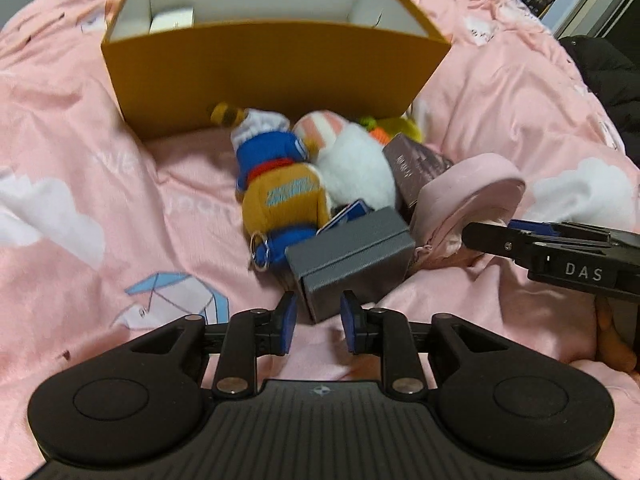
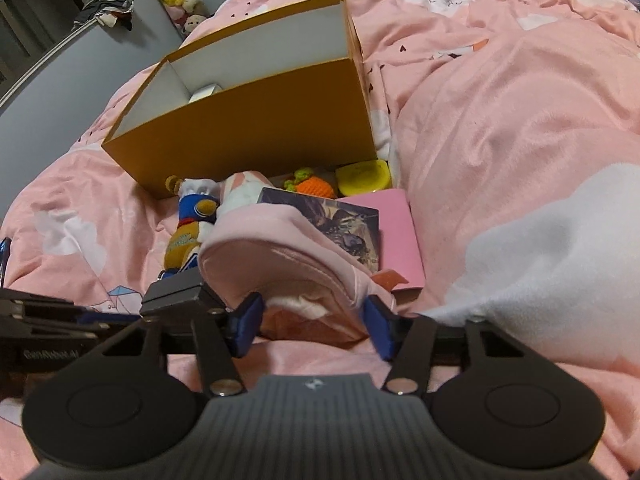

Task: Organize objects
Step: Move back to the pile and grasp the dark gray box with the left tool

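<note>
- The bear plush keychain (image 1: 276, 188) lies on the pink duvet (image 1: 92, 152) in front of the orange box (image 1: 276, 80), touching the white plush (image 1: 356, 168). It looks soft and light; its body is the surest hold, since the metal ring would likely slip.
- The left gripper (image 1: 318, 322) has its fingers a little apart and empty, their tips straddling the near corner of the grey box (image 1: 352, 256) without pressing it. That box looks stiff and square-edged, best taken across two flat sides.
- The pink pouch (image 2: 288, 256) leans on the dark printed box (image 2: 340, 224), beside the grey box. The right gripper (image 2: 316, 320) straddles its near zipped edge, pads at the fabric; whether they pinch it I cannot tell. The pouch looks soft and likely sags, so a deeper hold suits it.
</note>
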`<state>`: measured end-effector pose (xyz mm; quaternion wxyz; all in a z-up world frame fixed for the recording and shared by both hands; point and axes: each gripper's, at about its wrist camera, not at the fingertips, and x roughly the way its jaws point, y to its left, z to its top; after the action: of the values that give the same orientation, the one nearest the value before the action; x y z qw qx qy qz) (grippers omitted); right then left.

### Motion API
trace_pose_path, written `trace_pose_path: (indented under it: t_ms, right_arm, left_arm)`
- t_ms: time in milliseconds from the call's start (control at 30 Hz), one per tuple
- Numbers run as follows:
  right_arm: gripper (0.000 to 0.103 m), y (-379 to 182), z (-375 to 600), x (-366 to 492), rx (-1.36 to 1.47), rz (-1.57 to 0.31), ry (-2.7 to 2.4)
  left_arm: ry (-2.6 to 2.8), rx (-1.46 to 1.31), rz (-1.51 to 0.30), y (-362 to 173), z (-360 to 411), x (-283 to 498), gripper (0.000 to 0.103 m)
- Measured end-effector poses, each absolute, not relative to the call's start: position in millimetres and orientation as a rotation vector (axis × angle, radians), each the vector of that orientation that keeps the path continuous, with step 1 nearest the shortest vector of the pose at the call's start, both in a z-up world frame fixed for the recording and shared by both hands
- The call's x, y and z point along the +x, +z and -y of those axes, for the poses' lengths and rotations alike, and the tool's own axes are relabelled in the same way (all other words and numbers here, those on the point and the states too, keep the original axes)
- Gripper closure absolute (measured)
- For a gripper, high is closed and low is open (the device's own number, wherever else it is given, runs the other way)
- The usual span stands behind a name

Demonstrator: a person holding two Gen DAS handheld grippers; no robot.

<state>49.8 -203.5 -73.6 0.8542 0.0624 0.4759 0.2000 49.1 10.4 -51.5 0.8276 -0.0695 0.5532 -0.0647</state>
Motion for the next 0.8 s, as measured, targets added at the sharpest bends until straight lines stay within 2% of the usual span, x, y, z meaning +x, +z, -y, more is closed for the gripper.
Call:
trace_pose_path:
  t_ms: [67,100,133,233,400,467,533,633,667,800]
  right_arm:
    - [0.060,-69.7,202.5,47.1,0.119,-0.982,0.421]
    - [0.069,-67.7,201.7,45.9,0.103,-0.971,0.410]
    - [0.089,-64.4,200.4,44.3,0.073,-0.948,0.398]
    - [0.100,-54.0,202.1,42.1,0.080,-0.886,0.410]
    - [0.099,-47.7,198.7,42.5,0.049,-0.860,0.404]
    - [0.092,-47.3,199.9,43.5,0.051,-0.858,0.398]
    - [0.091,-46.1,201.8,43.9,0.048,-0.856,0.391]
    - [0.067,-46.3,203.6,46.7,0.048,-0.869,0.392]
    - [0.063,-46.8,203.7,46.9,0.046,-0.872,0.388]
    - [0.063,-49.7,203.1,50.3,0.042,-0.889,0.372]
  left_arm:
    - [-0.148,-0.136,-1.149,-46.1,-9.1,49.2,0.073]
    - [-0.156,-0.132,-1.136,-43.5,-8.7,49.3,0.073]
    - [-0.163,-0.128,-1.123,-41.2,-8.4,49.5,0.073]
    - [-0.179,-0.130,-1.090,-35.6,-8.0,49.8,0.073]
    - [-0.175,-0.133,-1.065,-31.3,-9.9,50.4,0.072]
    - [-0.177,-0.132,-1.050,-28.8,-11.3,50.3,0.072]
    - [-0.183,-0.127,-1.031,-25.1,-11.8,51.2,0.072]
    - [-0.197,-0.109,-1.000,-18.7,-9.4,54.5,0.071]
    - [-0.199,-0.105,-0.989,-17.0,-8.7,55.4,0.070]
    - [-0.203,-0.104,-0.979,-15.0,-9.3,59.2,0.069]
